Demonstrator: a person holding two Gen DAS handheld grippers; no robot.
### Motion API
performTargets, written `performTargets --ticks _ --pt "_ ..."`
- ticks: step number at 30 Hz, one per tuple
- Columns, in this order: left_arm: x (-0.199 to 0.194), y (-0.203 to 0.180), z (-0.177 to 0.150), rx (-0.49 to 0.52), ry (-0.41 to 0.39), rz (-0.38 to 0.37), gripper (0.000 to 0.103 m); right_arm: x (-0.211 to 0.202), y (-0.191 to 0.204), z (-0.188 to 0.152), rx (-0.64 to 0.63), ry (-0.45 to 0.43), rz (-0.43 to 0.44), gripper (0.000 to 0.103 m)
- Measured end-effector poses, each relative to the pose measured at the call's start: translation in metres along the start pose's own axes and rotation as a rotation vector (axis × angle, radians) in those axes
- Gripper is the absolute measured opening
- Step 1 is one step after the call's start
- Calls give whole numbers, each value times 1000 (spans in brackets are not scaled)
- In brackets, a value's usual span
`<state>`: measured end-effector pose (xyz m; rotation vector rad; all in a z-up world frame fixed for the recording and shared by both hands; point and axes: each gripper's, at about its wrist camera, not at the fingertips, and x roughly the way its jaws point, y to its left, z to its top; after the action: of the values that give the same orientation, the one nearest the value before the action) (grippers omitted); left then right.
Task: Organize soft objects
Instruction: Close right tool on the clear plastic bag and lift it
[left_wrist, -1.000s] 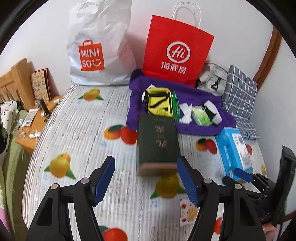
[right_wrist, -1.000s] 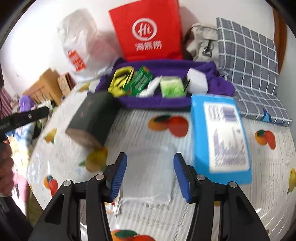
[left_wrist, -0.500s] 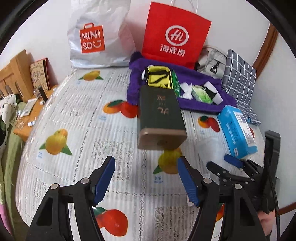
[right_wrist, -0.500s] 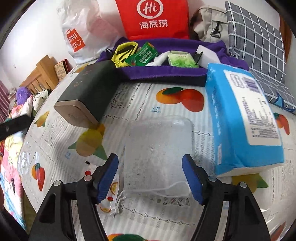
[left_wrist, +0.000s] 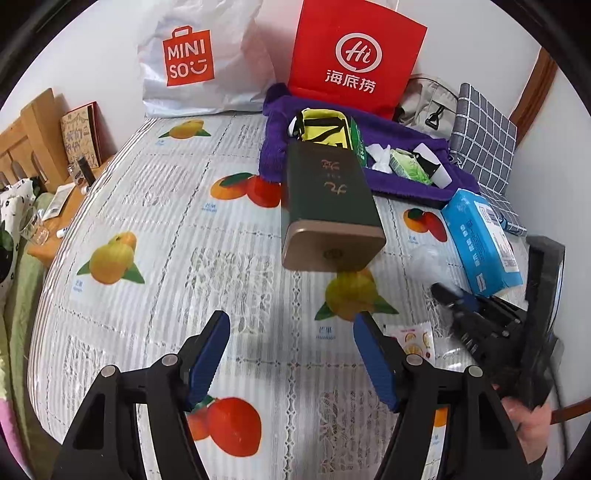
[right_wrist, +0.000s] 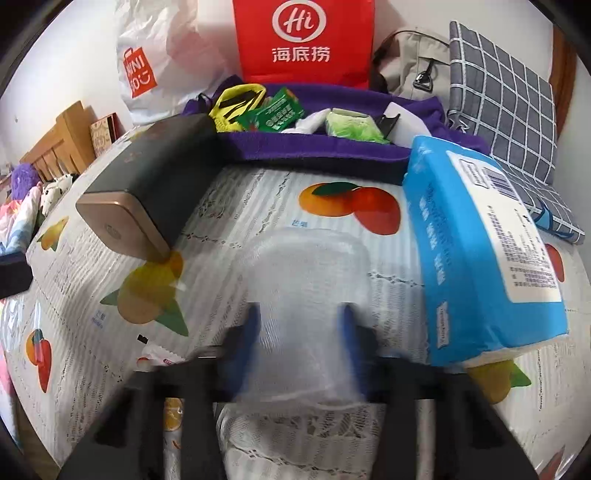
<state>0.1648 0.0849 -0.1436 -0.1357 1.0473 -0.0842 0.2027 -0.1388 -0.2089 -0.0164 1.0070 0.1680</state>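
Through the left wrist camera, my left gripper (left_wrist: 291, 354) hangs over the fruit-printed tablecloth (left_wrist: 155, 206) with its jaws about halfway apart and nothing between them. Ahead of it lies the dark green box (left_wrist: 328, 199), its gold end towards me, partly resting against the purple tray (left_wrist: 406, 184) that holds a yellow pouch (left_wrist: 323, 127) and small green packets. A white shopping bag (left_wrist: 195, 62) and a red paper bag (left_wrist: 354, 55) stand against the wall behind. Off to the right I see my right gripper (left_wrist: 452, 297) low on the cloth, its tips at the clear mesh pouch (left_wrist: 424, 260), just beside the blue tissue pack (left_wrist: 480, 240). A small printed sachet (left_wrist: 413, 338) lies near my right finger.

Through the right wrist camera, the right gripper (right_wrist: 301, 339) is blurred; its jaws have just been closing, and the mesh pouch (right_wrist: 310, 280) sits bunched between the blue pads, which look pressed into its near end. The pouch lies flat on the tablecloth (right_wrist: 258, 192) in the middle of the view, with the tissue pack (right_wrist: 476, 254) just to its right and the green box (right_wrist: 147, 184) to its left. The purple tray (right_wrist: 332, 147) is beyond, and a grey checked cushion (right_wrist: 506, 96) leans at the far right.
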Motion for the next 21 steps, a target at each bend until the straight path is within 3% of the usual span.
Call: performTargets --ticks 1,11,21 --pt "-1 0 -1 0 -1 0 68 -1 -4 1 16 11 26 5" --pt "-5 -18 -14 10 -3 -11 68 -61 -9 -13 17 -89 118 4" --pt "34 -56 -44 56 98 -6 67 -101 -44 -55 58 -143 97 4"
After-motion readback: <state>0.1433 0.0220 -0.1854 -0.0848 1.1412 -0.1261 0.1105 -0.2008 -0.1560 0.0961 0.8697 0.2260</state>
